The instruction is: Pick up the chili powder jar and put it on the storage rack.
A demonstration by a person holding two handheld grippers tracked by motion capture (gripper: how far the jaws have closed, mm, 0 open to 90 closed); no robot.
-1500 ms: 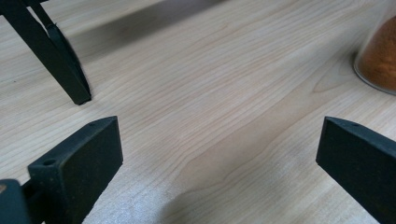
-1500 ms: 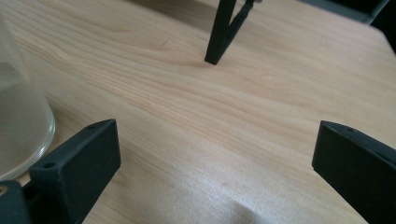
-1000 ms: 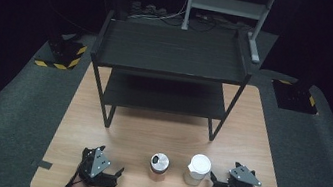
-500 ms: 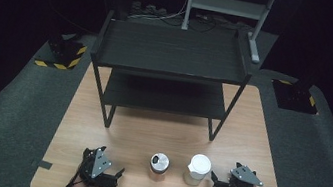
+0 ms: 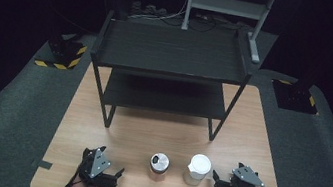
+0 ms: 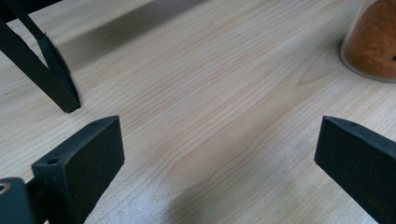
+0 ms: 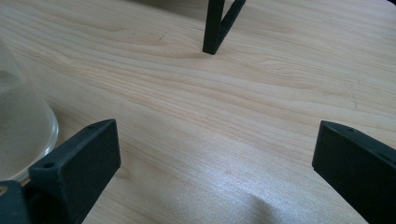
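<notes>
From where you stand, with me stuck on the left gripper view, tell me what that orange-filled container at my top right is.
Observer: A jar of orange powder with a silver shaker lid, standing upright.
Operator: Tell me what's beyond it.
Observer: A white-lidded jar stands beside it, on the wooden table.
Operator: Report the right gripper.
Observer: The right gripper rests on the table beside the white-lidded jar, open with nothing between its fingers.

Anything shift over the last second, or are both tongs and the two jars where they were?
Nothing visibly changed. Left tongs and right tongs rest open at the table's near edge, holding nothing; the orange-filled jar and white-lidded jar stand between them, untouched.
</notes>
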